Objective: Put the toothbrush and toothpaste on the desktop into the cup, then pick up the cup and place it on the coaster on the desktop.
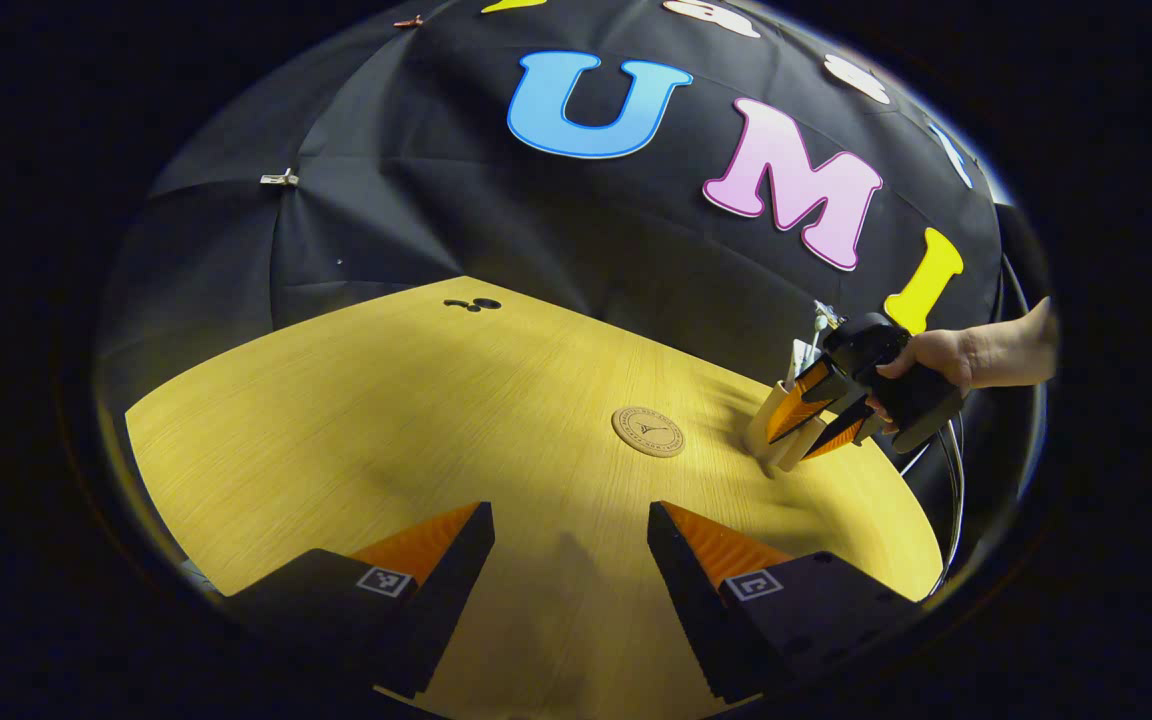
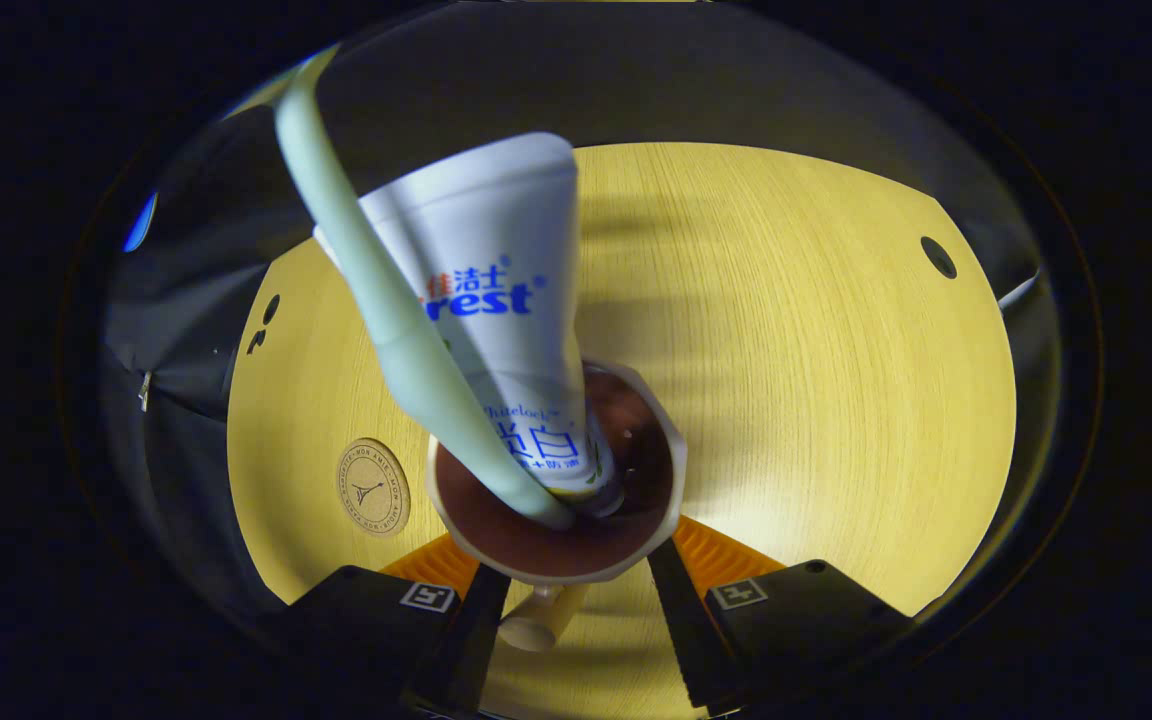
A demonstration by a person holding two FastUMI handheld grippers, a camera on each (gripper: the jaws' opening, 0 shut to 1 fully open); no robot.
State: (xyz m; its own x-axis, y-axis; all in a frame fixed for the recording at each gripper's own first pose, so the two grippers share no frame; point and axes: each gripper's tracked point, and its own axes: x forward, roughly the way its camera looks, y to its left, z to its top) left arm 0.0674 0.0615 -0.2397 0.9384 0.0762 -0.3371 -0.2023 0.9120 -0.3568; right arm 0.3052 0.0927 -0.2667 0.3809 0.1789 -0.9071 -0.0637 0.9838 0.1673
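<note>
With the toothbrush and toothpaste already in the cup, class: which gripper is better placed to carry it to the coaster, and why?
Right. The right gripper already straddles the cup, and the coaster lies close beside it. The left gripper hangs open over bare desktop, farther away.

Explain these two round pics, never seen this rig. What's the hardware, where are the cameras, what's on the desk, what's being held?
No robot arm here: a person holds a two-finger claw in each hand, and each claw carries a fisheye camera looking along its own fingers.

The left gripper view looks across the wooden desk. The left claw is open with nothing between its fingers. Farther off sit the round coaster and the person's hand working the right claw at the cup.

The right gripper view looks down into that cup. The toothbrush and toothpaste already stand in it. The right claw's fingers flank the cup; a firm grip can't be confirmed. The cup is beside the coaster, not on it.
</note>
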